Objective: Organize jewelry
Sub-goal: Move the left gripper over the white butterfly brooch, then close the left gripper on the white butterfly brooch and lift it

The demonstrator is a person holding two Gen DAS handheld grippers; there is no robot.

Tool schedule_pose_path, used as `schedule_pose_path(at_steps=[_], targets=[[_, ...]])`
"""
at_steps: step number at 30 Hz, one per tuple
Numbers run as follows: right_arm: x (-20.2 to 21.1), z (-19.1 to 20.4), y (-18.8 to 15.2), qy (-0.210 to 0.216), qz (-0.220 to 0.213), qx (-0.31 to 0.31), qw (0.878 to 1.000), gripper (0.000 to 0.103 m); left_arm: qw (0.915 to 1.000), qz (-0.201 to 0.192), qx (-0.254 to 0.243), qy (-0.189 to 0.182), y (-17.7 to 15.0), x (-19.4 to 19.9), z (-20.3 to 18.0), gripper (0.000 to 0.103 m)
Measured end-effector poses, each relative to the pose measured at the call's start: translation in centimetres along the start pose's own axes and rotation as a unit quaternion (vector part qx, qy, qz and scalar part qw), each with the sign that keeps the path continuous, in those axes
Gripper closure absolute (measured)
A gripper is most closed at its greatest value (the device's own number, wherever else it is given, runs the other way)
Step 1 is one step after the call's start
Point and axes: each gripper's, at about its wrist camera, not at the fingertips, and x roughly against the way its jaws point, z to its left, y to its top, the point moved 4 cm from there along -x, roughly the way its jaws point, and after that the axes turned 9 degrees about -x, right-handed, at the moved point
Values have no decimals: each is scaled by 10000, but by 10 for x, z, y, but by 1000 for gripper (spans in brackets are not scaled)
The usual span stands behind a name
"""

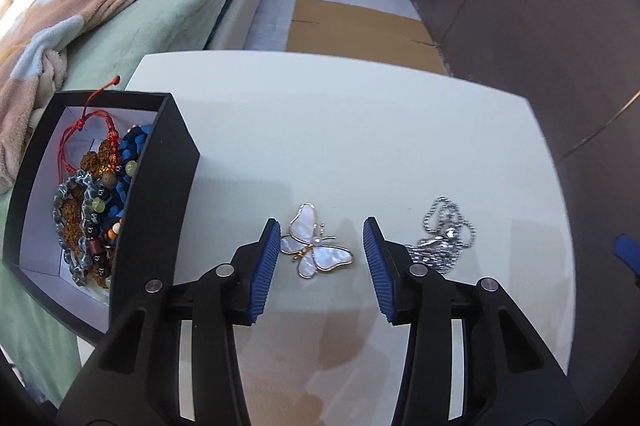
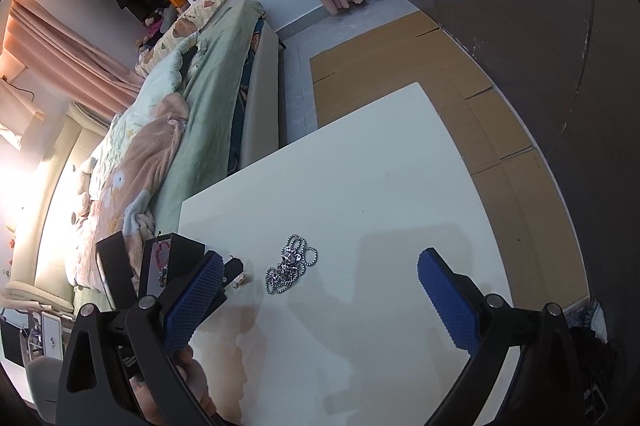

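Left wrist: 1 butterfly brooch (image 1: pixel 316 241) between parted left tool (image 1: pixel 320 250) pads, seemingly untouched.

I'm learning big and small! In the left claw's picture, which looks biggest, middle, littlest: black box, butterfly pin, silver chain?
1. black box
2. and 3. butterfly pin and silver chain look alike in size, so no ranking.

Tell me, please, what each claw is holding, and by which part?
Nothing: the left claw straddles the butterfly brooch without touching; the right claw is open.
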Motion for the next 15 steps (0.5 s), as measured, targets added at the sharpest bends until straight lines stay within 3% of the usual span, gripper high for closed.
schedule_pose_path(at_steps=[6,15], targets=[[0,3,-1,17,18,49,10000,8,9995,69,-163,273,-3,-5,-5,61],[-11,11,-7,-27,163,195,9997,8,9999,52,19,-130,-3,8,5,63]])
